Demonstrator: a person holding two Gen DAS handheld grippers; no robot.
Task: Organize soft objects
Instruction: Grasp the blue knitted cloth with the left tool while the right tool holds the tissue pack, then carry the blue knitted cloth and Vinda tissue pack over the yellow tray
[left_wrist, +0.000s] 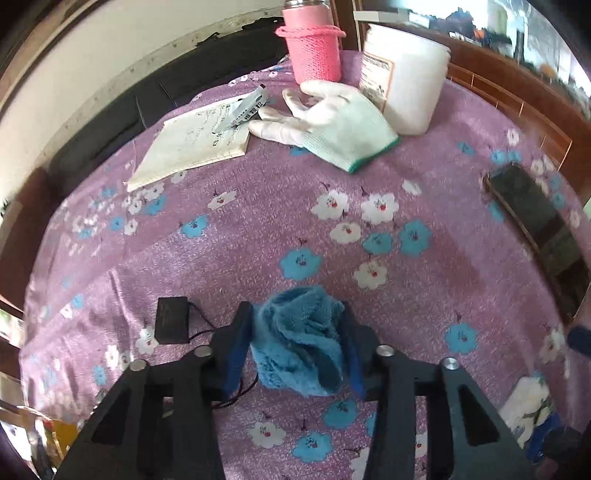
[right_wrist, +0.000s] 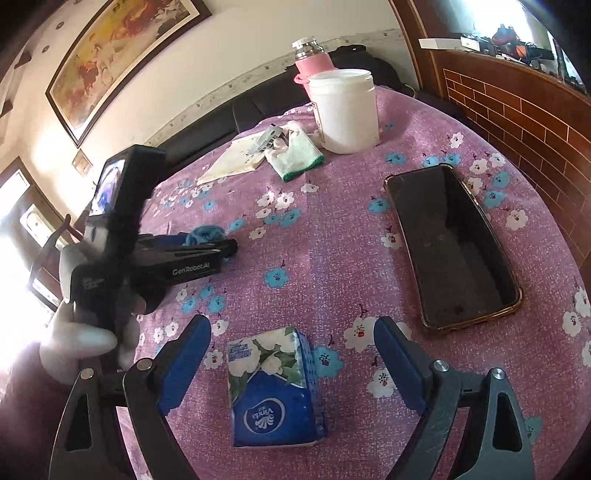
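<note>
Left gripper (left_wrist: 297, 332): clamped on blue cloth (left_wrist: 299, 350).
Right gripper (right_wrist: 291, 350): jaws wide, empty, straddling tissue pack (right_wrist: 273, 391).

Two claws are in view: the left claw (left_wrist: 297, 345), with one blue cloth (left_wrist: 299, 354) between its fingers, and the right claw (right_wrist: 291, 354), with one tissue pack (right_wrist: 275, 391) lying between its spread fingers. Ahead of the left claw lie one white glove (left_wrist: 332, 123), one notebook (left_wrist: 192, 142), one pink bottle (left_wrist: 314, 48) and one white jar (left_wrist: 404, 79). One phone (right_wrist: 452, 243) lies ahead and to the right of the right claw, and one small black box (left_wrist: 171, 319) sits just left of the left claw.
</note>
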